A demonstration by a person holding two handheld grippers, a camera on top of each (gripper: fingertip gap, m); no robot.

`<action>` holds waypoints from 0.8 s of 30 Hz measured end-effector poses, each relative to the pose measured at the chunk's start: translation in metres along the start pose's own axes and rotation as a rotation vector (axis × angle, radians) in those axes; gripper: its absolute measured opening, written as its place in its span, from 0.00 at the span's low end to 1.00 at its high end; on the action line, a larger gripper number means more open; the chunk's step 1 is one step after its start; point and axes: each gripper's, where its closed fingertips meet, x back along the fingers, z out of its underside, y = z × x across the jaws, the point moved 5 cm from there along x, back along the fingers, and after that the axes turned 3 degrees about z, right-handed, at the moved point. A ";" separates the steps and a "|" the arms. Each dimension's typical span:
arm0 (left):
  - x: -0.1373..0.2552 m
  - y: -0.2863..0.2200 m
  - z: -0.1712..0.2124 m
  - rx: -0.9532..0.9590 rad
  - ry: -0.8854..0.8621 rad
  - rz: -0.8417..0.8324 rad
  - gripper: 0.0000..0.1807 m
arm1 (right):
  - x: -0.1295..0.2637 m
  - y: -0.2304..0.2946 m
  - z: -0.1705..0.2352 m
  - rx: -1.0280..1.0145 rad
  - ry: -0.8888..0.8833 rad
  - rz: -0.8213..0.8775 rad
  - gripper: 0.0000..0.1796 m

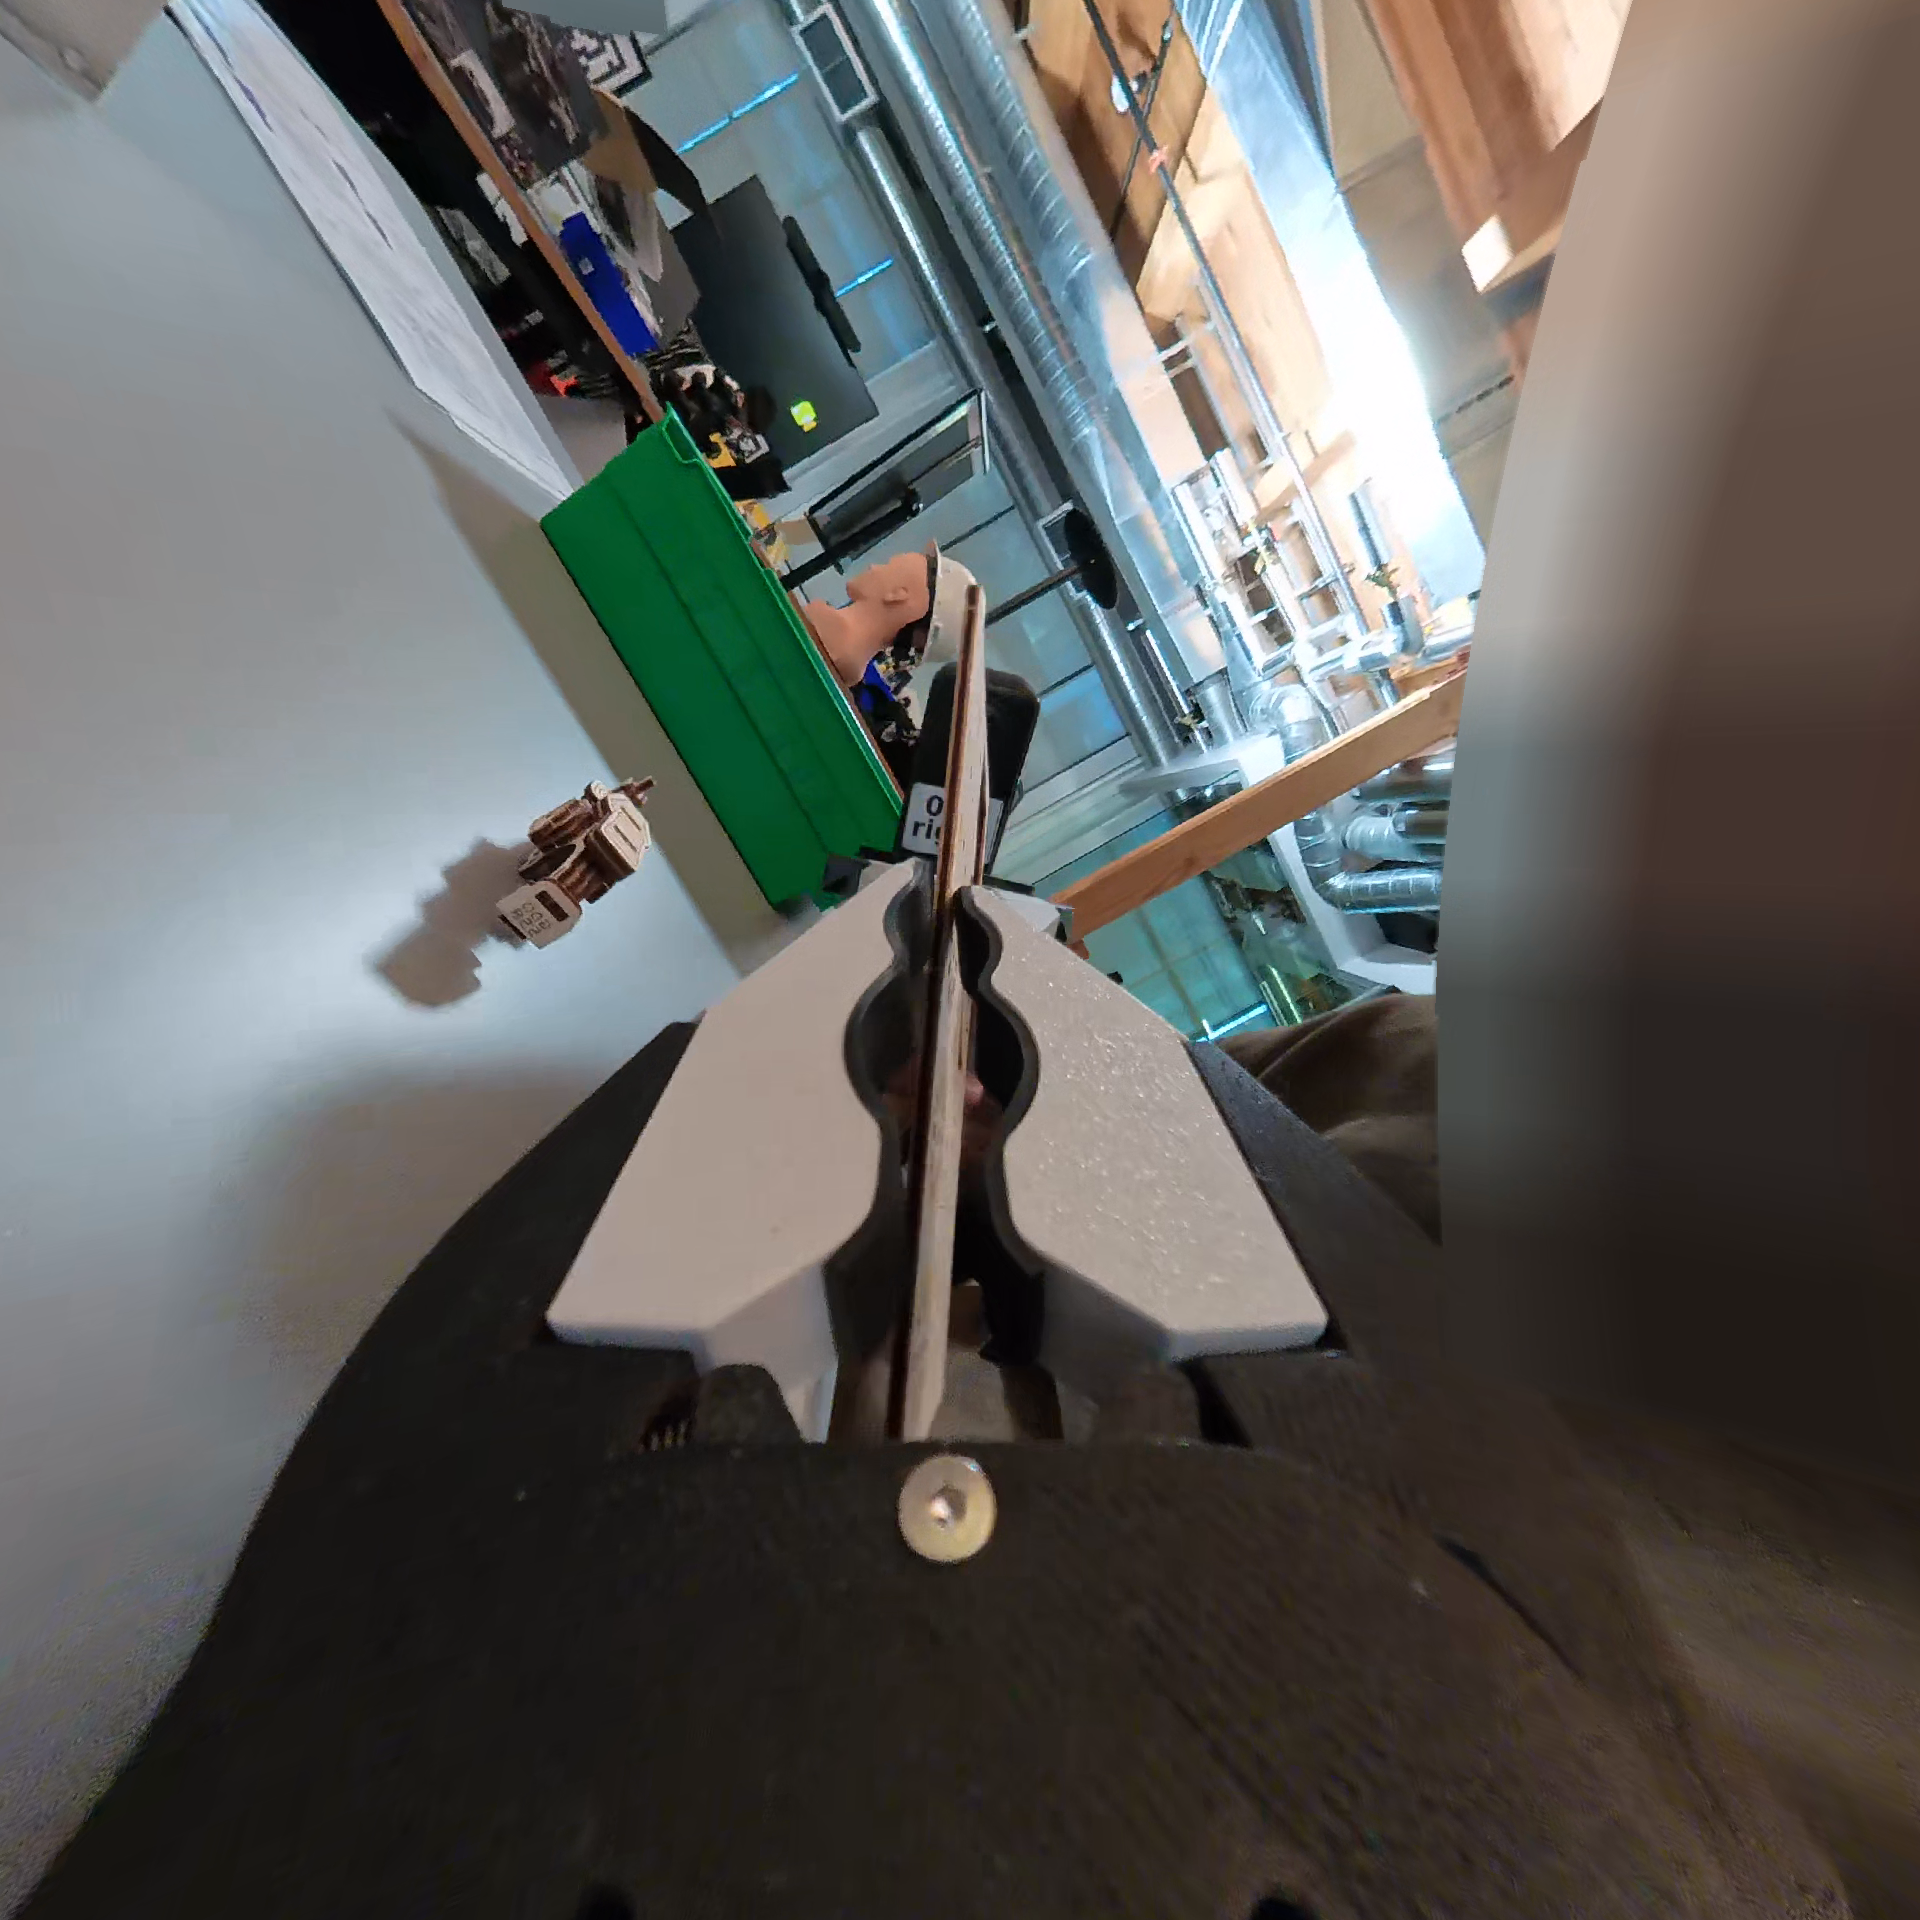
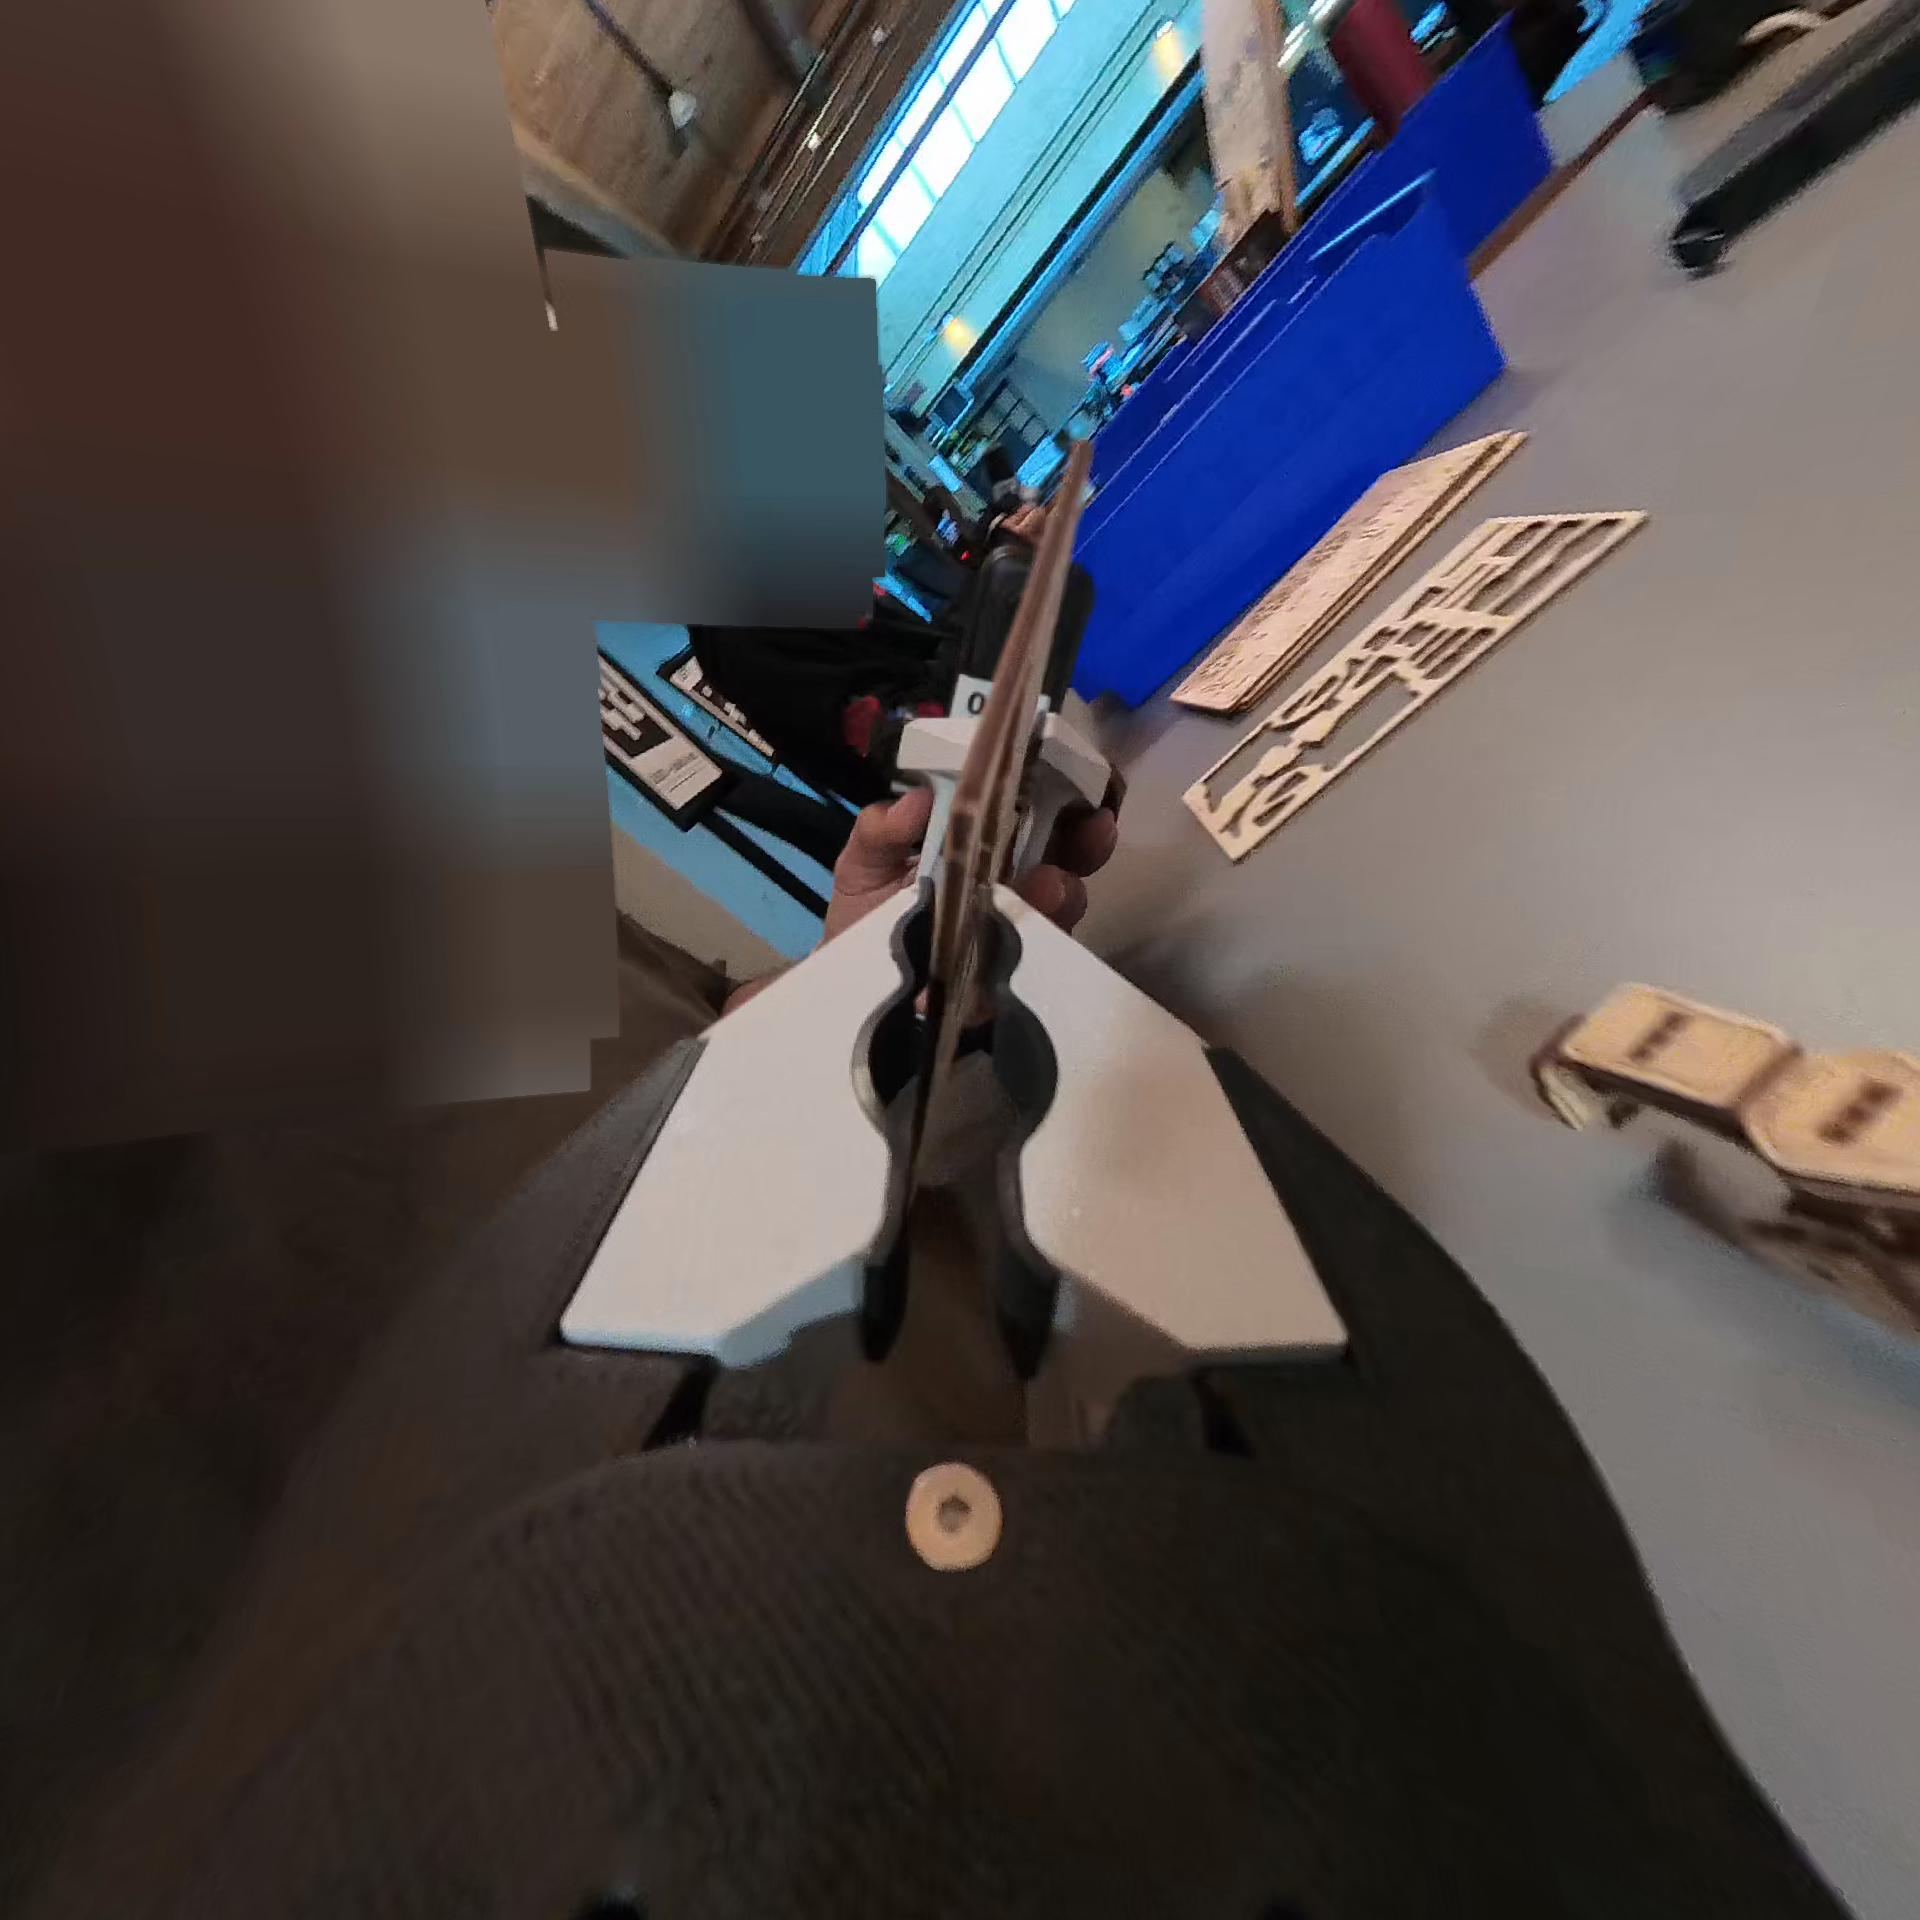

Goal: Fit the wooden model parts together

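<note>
My other gripper's white label (image 1: 928, 818) mid-frame bears print, small wooden tag (image 1: 537, 915) at left too, wording withheld.

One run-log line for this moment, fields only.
left claw: shut on wooden sheet | right claw: shut on same sheet, opposite end | sheet: edge-on, off table | part-built model: untouched
</note>
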 end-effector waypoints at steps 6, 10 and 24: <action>0.022 -0.004 -0.002 -0.044 -0.054 -0.035 0.00 | -0.022 -0.008 0.002 0.039 0.078 0.016 0.02; 0.033 -0.009 -0.001 -0.092 -0.077 -0.072 0.03 | -0.030 -0.011 -0.002 -0.019 0.076 -0.033 0.01; 0.036 -0.009 0.007 -0.132 -0.012 -0.097 0.14 | -0.034 -0.011 0.000 0.024 0.133 -0.023 0.01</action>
